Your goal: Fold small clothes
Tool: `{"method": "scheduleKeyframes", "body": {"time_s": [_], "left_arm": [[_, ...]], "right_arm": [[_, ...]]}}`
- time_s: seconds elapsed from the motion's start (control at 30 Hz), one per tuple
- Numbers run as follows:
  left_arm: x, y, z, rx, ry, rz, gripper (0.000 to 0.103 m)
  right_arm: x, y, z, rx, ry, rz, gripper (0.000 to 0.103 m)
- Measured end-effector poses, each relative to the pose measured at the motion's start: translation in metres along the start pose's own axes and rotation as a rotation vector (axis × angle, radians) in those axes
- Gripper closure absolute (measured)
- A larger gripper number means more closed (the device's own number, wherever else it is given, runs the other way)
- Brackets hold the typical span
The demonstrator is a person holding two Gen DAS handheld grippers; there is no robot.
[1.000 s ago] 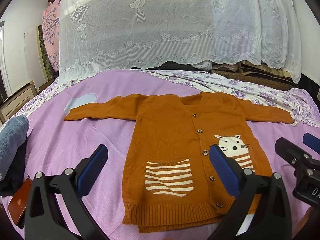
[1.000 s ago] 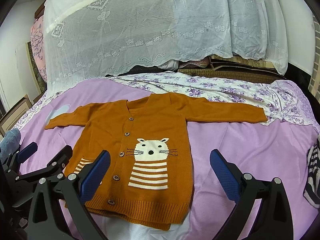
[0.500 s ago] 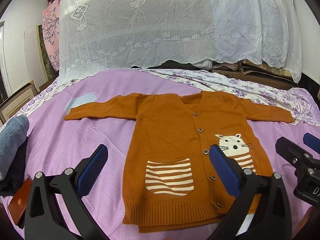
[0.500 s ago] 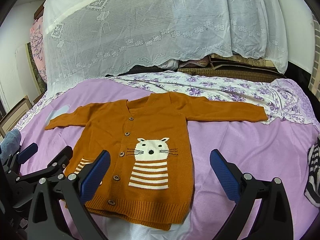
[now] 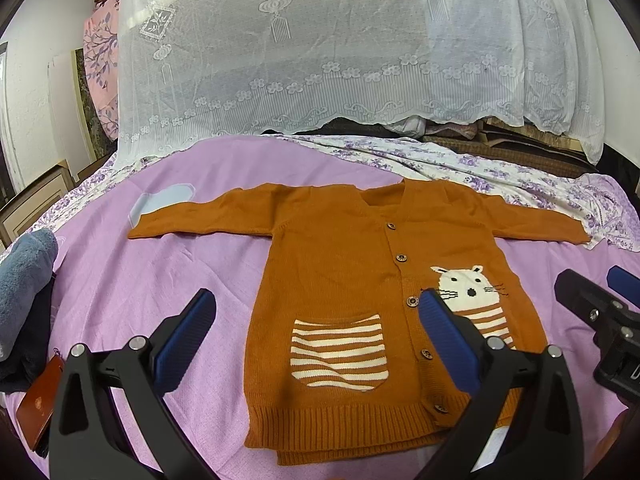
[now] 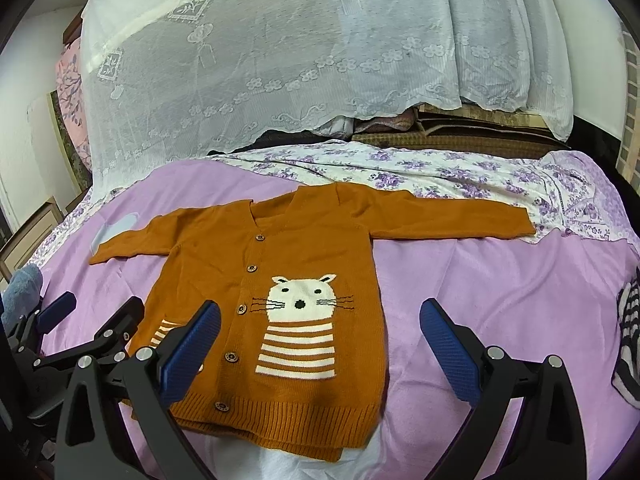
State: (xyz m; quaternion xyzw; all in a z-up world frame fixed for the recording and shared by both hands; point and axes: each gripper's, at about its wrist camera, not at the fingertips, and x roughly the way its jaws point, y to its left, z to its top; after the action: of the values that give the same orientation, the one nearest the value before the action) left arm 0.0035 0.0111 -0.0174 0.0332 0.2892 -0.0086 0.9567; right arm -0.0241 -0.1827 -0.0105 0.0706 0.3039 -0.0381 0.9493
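At far left a fluffy blue towel (image 5: pixel 24 264) rests on a soft lilac bedspread (image 5: pixel 120 280). The left gripper (image 5: pixel 316 328) hangs spread wide and empty above a small rust-orange knitted cardigan (image 5: pixel 348 264), which lies flat mid-bed, buttoned, sleeves outstretched, with ribbed hem, striped pocket and a white cat face. Rightward, the right gripper (image 6: pixel 320 336) is likewise released, holding nothing.

Bright even indoor light, soft shadows under the cardigan (image 6: pixel 280 280) hem, a sunlit streak on the lace curtain (image 5: pixel 320 52) upper left, strong fisheye bending, dark rounded corners, sharp focus throughout, no glare
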Motion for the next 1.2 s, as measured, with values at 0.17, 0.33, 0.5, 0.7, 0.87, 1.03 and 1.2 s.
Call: {"method": "scheduleKeyframes", "body": {"time_s": [0.17,0.33,0.5,0.7,0.87,1.03,1.2], "left_arm": [[0.0010,-0.0003,-0.0006,0.002,0.004,0.002,0.004],[0.0016,0.0002,-0.0016,0.004,0.009,0.003,0.004],[0.0014,0.0005,-0.0019,0.006,0.011,0.003,0.004],[0.0012,0.0009,-0.0021,0.004,0.011,0.002,0.004],[0.0011,0.0006,-0.0018,0.006,0.012,0.003,0.004],[0.0030,0.0011,-0.0005,0.005,0.015,0.004,0.004],[0.0050,0.0022,-0.0010,0.005,0.019,0.002,0.004]], "right_arm": [[0.0010,-0.0014,0.0001,0.010,0.002,0.010,0.003],[0.0015,-0.0011,0.0005,0.008,-0.003,0.007,0.003],[0.0013,-0.0018,0.0012,0.011,0.000,0.008,0.003],[0.0012,-0.0037,0.0011,0.017,-0.001,0.008,0.003],[0.0026,-0.0060,0.0011,0.027,0.000,0.011,0.003],[0.0042,-0.0043,-0.0001,0.014,0.001,0.005,0.003],[0.0067,-0.0049,-0.0011,0.018,0.007,0.006,0.003]]}}
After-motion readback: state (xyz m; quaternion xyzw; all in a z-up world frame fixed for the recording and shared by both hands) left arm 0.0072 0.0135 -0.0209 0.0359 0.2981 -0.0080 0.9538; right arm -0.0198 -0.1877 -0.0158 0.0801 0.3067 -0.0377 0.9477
